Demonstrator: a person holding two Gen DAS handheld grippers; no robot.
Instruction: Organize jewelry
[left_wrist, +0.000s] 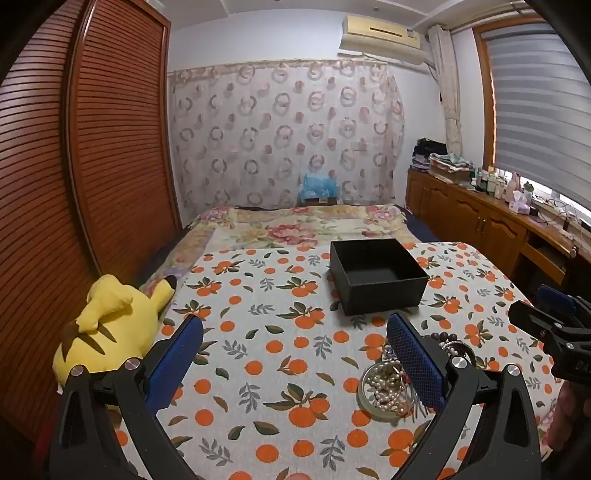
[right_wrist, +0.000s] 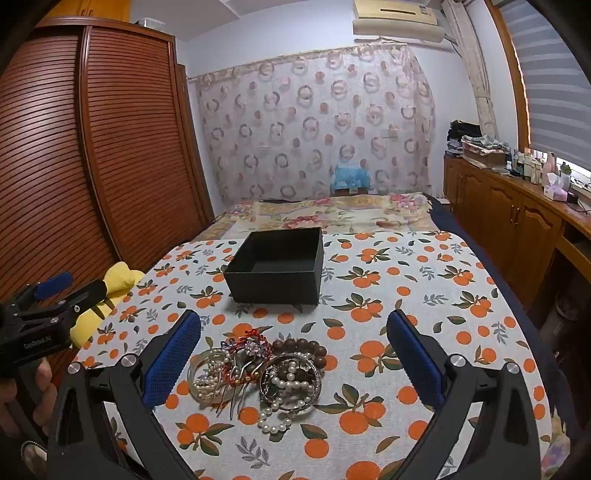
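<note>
while both grippers gape, jewelry pile (right_wrist: 255, 373) lies near black box (right_wrist: 277, 266)

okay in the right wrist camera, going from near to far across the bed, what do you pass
Jewelry pile between the open right gripper fingers → black box, nothing in it → flowered blanket → blue bag → patterned curtain.

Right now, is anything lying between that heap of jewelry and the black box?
No. The right wrist view shows only bare orange-print cloth between the jewelry pile and the black box.
</note>
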